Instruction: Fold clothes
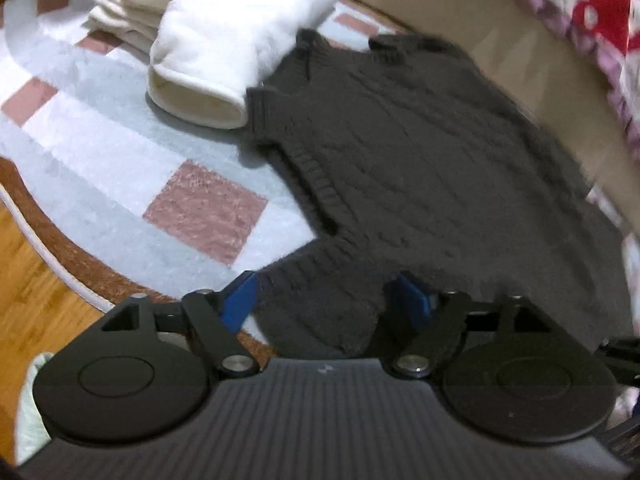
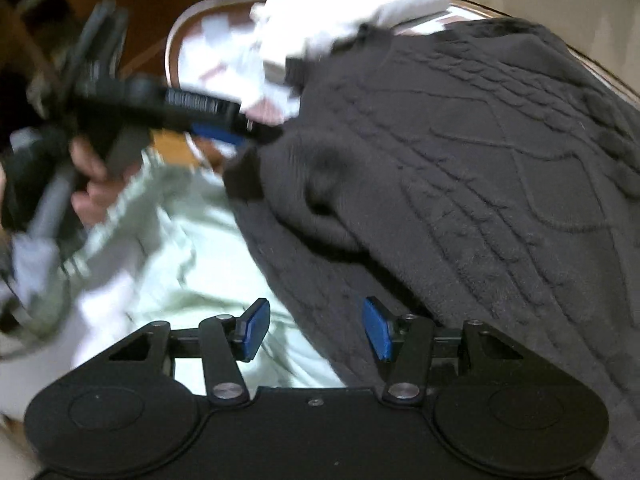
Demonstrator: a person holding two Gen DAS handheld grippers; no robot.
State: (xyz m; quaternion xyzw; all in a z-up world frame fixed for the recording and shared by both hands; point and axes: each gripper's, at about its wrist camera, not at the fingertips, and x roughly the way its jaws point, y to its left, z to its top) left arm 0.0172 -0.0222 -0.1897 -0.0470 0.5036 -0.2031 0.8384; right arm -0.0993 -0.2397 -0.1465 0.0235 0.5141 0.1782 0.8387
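A dark grey cable-knit sweater (image 1: pixel 420 152) lies spread on a checked rug (image 1: pixel 100 160). My left gripper (image 1: pixel 326 300) is open, its blue pads wide apart. The sweater's near ribbed edge lies between them, reaching back to the gripper body. In the right wrist view the same sweater (image 2: pixel 480 160) fills the right side, bunched into a fold near its middle. My right gripper (image 2: pixel 316 328) is open over the sweater's near edge, with nothing gripped. A hand (image 2: pixel 88 176) holds the left gripper (image 2: pixel 224 130) at the sweater's left corner.
Folded white clothes (image 1: pixel 224 40) are stacked on the rug just beyond the sweater. Pale green cloth (image 2: pixel 180 272) lies below the right gripper. Wooden floor (image 1: pixel 32 280) borders the rug on the left. A beige panel (image 1: pixel 540 60) and a red-and-purple patterned cover (image 1: pixel 608 20) stand at the right.
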